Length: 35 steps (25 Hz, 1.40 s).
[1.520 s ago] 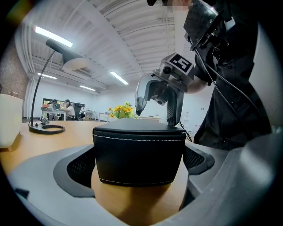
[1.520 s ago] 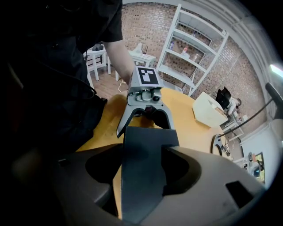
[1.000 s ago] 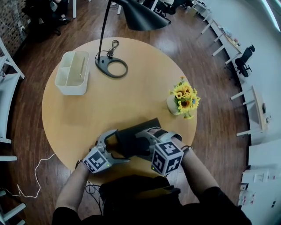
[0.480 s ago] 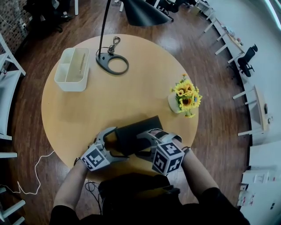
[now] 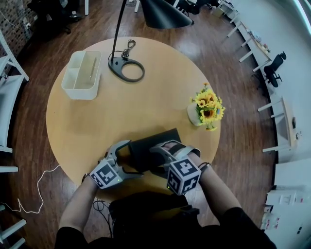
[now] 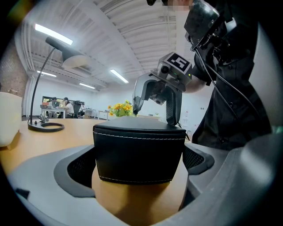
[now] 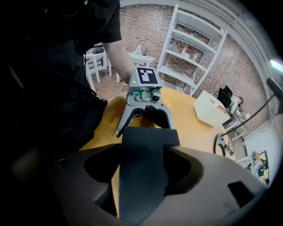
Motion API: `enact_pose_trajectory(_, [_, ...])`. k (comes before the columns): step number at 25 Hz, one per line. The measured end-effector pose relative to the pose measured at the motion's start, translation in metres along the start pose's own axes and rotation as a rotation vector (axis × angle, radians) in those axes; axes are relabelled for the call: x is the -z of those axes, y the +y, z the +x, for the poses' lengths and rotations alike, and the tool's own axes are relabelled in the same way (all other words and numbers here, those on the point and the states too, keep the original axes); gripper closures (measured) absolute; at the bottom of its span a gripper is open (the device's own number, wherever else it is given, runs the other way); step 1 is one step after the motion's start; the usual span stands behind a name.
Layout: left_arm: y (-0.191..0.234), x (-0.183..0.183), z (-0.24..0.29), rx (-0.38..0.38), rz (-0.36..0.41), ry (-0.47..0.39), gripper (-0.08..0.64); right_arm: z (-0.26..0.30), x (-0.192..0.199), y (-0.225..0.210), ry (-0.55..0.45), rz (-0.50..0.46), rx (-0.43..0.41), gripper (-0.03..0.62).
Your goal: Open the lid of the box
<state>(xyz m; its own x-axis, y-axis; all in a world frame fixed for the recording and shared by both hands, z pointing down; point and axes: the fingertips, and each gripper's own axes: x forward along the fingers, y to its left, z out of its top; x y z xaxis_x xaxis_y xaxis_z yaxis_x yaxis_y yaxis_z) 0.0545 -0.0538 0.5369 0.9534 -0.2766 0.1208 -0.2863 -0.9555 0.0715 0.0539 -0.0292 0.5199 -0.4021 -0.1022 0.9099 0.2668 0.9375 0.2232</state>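
Observation:
A black box (image 5: 151, 145) with white stitching lies near the front edge of the round wooden table (image 5: 112, 119), lid down. My left gripper (image 5: 132, 159) clasps its left end; in the left gripper view both pads sit against the sides of the box (image 6: 139, 152), so it is shut on it. My right gripper (image 5: 161, 158) straddles the right end from above. Its jaws are opening, with the box top (image 7: 143, 167) still between them. Each gripper view shows the other gripper: the right gripper (image 6: 154, 115) and the left gripper (image 7: 145, 128).
A white divided bin (image 5: 81, 75) stands at the back left. The ring-shaped foot of a black lamp (image 5: 126, 69) sits beside it, its shade (image 5: 165, 13) overhanging the far edge. A vase of sunflowers (image 5: 206, 108) stands at the right. The person's arms reach in from the near edge.
Both grippers have stayed at the box, which has not moved. The right gripper's marker cube has shifted slightly; the view has drifted a little.

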Motion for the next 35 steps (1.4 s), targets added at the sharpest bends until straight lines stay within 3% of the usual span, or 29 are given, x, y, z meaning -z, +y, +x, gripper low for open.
enact_pose_trajectory(6, [-0.001,0.000,0.000,-0.003,0.001,0.002,-0.038,-0.002,-0.001,0.000,0.003,-0.006,0.010,0.290])
enact_pose_trajectory(13, [0.001,0.001,0.000,-0.005,-0.003,0.006,-0.038,-0.030,-0.011,-0.014,-0.093,0.053,0.001,0.288])
enact_pose_trajectory(24, [0.001,0.011,0.001,-0.017,-0.037,0.070,-0.028,-0.078,-0.028,-0.073,-0.190,0.116,0.096,0.290])
enact_pose_trajectory(25, [0.001,0.011,0.001,-0.019,-0.039,0.075,-0.028,-0.081,-0.029,-0.081,-0.199,0.108,0.116,0.293])
enact_pose_trajectory(28, [0.002,0.013,0.002,-0.024,-0.046,0.092,-0.029,-0.081,-0.028,-0.112,-0.174,0.067,0.232,0.466])
enact_pose_trajectory(31, [0.001,0.015,0.003,-0.030,-0.063,0.114,-0.031,-0.068,-0.024,-0.129,-0.128,0.073,0.292,0.469])
enact_pose_trajectory(35, [0.000,0.016,-0.002,-0.059,-0.110,0.135,-0.003,-0.059,-0.025,-0.151,-0.183,0.156,0.380,0.469])
